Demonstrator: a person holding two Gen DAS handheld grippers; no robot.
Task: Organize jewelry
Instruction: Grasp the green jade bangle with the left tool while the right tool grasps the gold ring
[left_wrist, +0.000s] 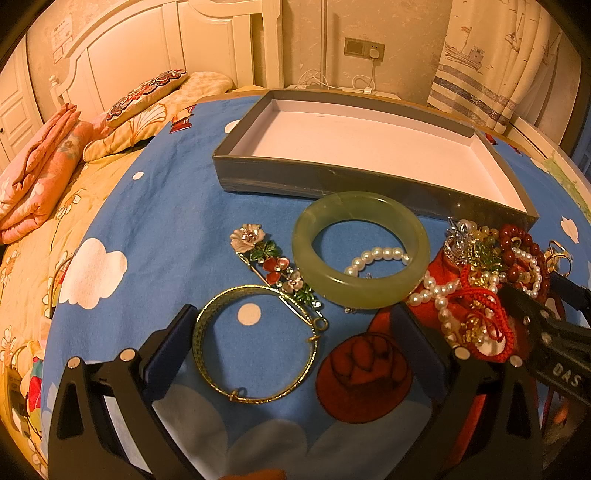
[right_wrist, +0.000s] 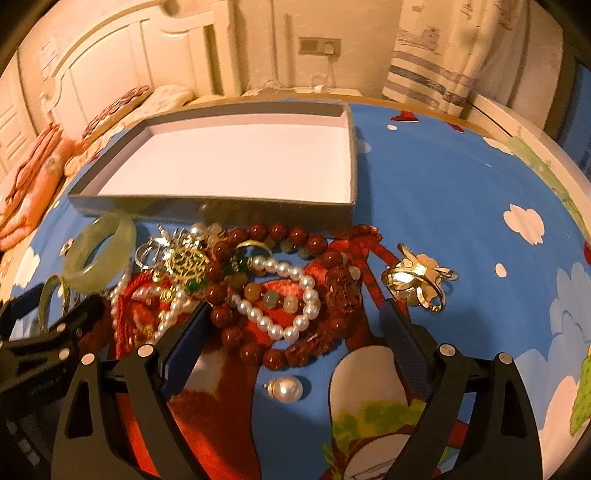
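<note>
A shallow grey box (left_wrist: 280, 177) with a white inside stands on the blue cloth, also in the right wrist view (right_wrist: 207, 208). In front of it lie a green jade bangle (left_wrist: 360, 249), a flower brooch (left_wrist: 273, 264), a thin gold bangle (left_wrist: 255, 343) and a heap of pearls and red beads (left_wrist: 487, 280). My left gripper (left_wrist: 295, 339) is open over the gold bangle. My right gripper (right_wrist: 295, 332) is open over a pearl bracelet (right_wrist: 284, 295) and red bead string (right_wrist: 280, 230). A loose pearl (right_wrist: 286, 387) and gold rings (right_wrist: 417, 282) lie nearby.
The cloth (left_wrist: 159, 221) has cloud prints and covers a round table. A bed with folded pink blankets (left_wrist: 40, 173) and pillows lies left. A curtain (left_wrist: 491, 62) and wall socket (left_wrist: 364, 48) are behind.
</note>
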